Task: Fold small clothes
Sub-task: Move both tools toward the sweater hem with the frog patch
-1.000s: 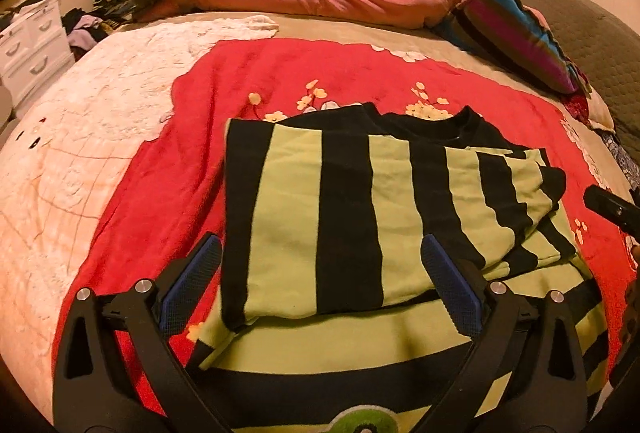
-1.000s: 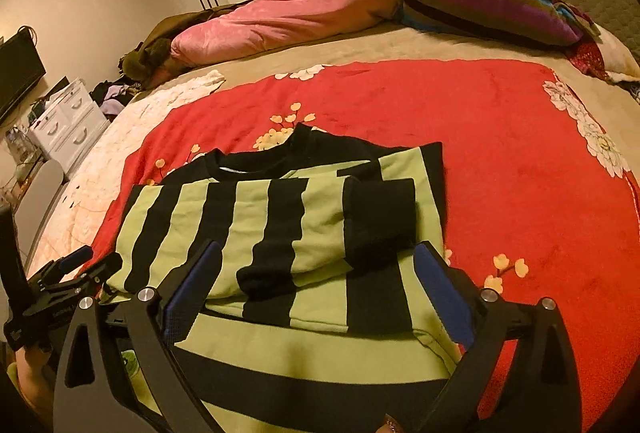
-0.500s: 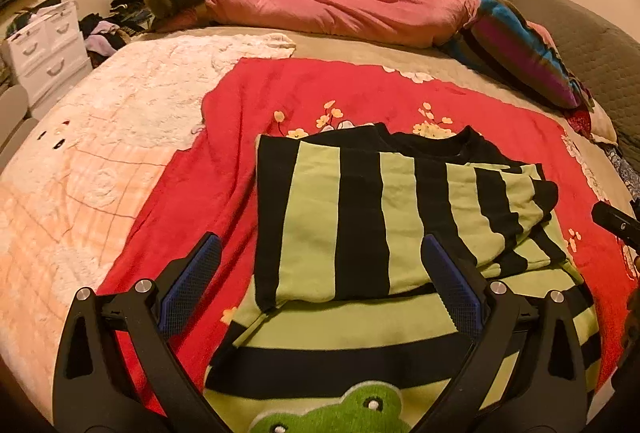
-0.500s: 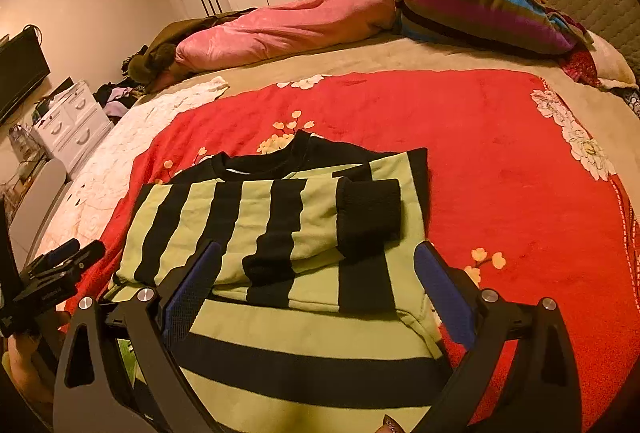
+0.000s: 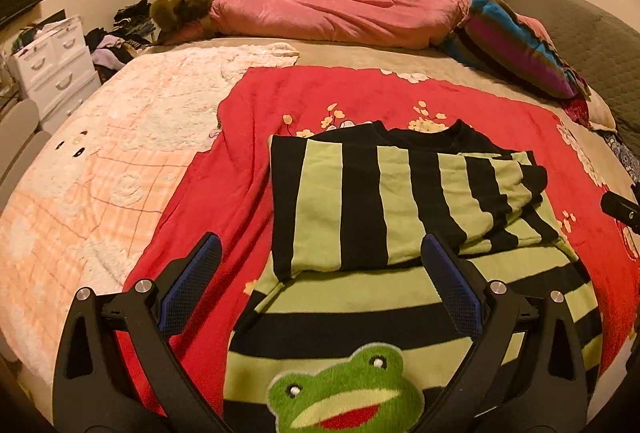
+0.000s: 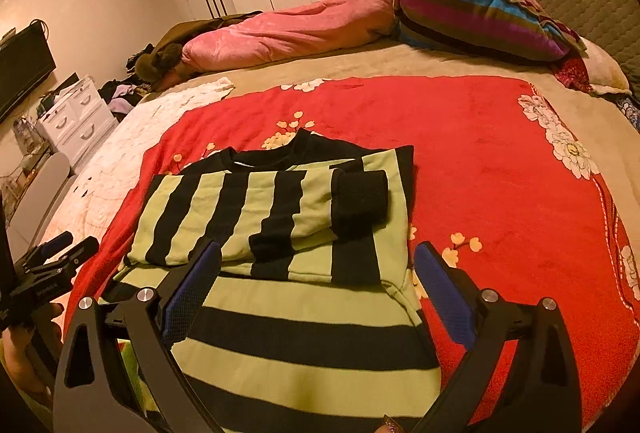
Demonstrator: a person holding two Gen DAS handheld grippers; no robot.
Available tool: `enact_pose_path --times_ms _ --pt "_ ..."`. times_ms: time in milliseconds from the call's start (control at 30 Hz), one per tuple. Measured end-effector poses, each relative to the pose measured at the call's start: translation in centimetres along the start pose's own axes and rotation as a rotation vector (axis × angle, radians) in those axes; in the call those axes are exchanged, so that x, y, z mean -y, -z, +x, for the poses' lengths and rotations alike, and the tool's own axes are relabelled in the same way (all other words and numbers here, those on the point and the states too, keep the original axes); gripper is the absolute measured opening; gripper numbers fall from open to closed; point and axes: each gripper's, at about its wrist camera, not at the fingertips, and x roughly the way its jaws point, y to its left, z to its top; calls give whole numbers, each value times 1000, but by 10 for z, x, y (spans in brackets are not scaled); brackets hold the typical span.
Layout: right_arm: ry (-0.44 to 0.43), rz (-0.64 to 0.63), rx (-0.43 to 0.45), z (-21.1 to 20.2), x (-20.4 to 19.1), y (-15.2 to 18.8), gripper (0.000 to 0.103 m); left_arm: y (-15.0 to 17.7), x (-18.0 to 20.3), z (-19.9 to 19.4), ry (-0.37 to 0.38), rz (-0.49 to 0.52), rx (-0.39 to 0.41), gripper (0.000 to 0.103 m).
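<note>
- Both grippers have drawn back toward the near edge of the bed over the last second: in the left wrist view a green plush frog face patch (image 5: 346, 391) now shows between the arms, where earlier only stripes filled the bottom. I read this as a retreat after the sleeve folds, setting up a grasp at the hem.
- The left gripper (image 5: 318, 275) has its jaws wide apart and holds nothing; its blue padded fingertips (image 5: 188, 283) hang above the cloth, one over the red blanket just off the garment's left edge, the other over its chest.
- The right gripper (image 6: 316, 279) is likewise spread and empty, its right pad just outside the garment's right edge, its left pad over the stripes.
- The small lime-green and black striped knit sweater (image 6: 304, 337) lies flat, hem toward the grippers, its lower body between and beneath both pairs of jaws.
- Farther up, both sleeves are crossed over the chest; the black cuff (image 6: 362, 199) rests on top near the right edge, and the black collar lies beyond.
- Under it spreads the red fleece blanket with yellow flowers (image 6: 480, 161); a pink satin quilt (image 5: 340, 17) is bunched at the far side of the bed.
- Likely next: pinch the hem corners and carry them toward the collar.
</note>
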Motion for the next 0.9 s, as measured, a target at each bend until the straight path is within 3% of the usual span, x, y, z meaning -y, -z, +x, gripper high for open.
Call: enact_pose_path --times_ms 700,900 --pt "-2 -63 -105 -33 1 58 96 39 -12 -35 -49 76 -71 94" --pt "-13 -66 -163 -37 1 83 96 55 -45 -39 -1 -20 -161 94"
